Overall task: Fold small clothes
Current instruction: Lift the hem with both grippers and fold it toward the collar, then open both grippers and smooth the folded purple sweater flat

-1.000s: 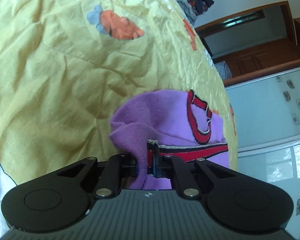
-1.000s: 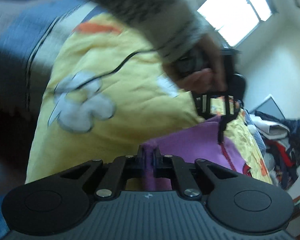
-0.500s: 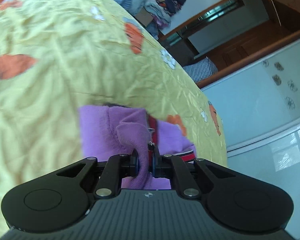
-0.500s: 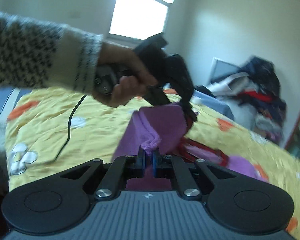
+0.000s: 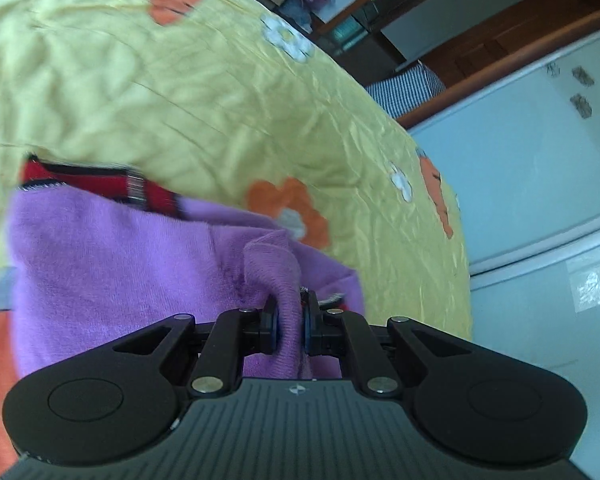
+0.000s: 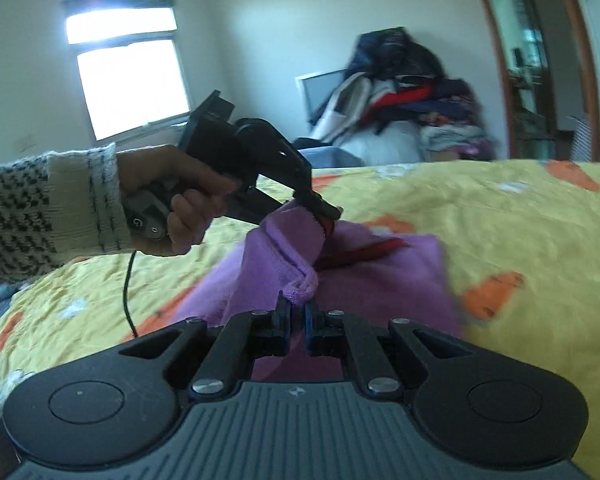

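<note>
A purple garment [image 5: 112,264] with red trim is seen lying on a yellow bedspread [image 5: 180,92] printed with orange and white flowers. In the left wrist view the garment fills the area from nine o'clock to the centre, its red, dark-edged band at about ten o'clock. The left gripper [image 5: 289,322] is clenched on a raised fold of the purple cloth, which is pinched between the two black fingers and bunched up just above them. In the right wrist view the right gripper [image 6: 294,320] is likewise closed on a rolled purple edge, held at the tips of its fingers near the centre of the frame. From there the cloth is drawn up toward eleven o'clock, where the left gripper [image 6: 320,210] is seen gripping another part of the same garment, lifted off the bedspread. That tool is held by a hand [image 6: 172,196] at nine o'clock, with a black-and-white knitted sleeve [image 6: 40,208] at the wrist, and a black cable [image 6: 129,292] is seen hanging below it. The rest of the garment is spread flat on the bedspread toward three o'clock, a strip of red showing at the fold. A pile of clothes [image 6: 412,92] is seen at one o'clock against the far wall, a bright window [image 6: 130,84] at eleven o'clock, and a wooden door frame [image 6: 580,60] at two o'clock. Some motion blur is present in both views.
</note>
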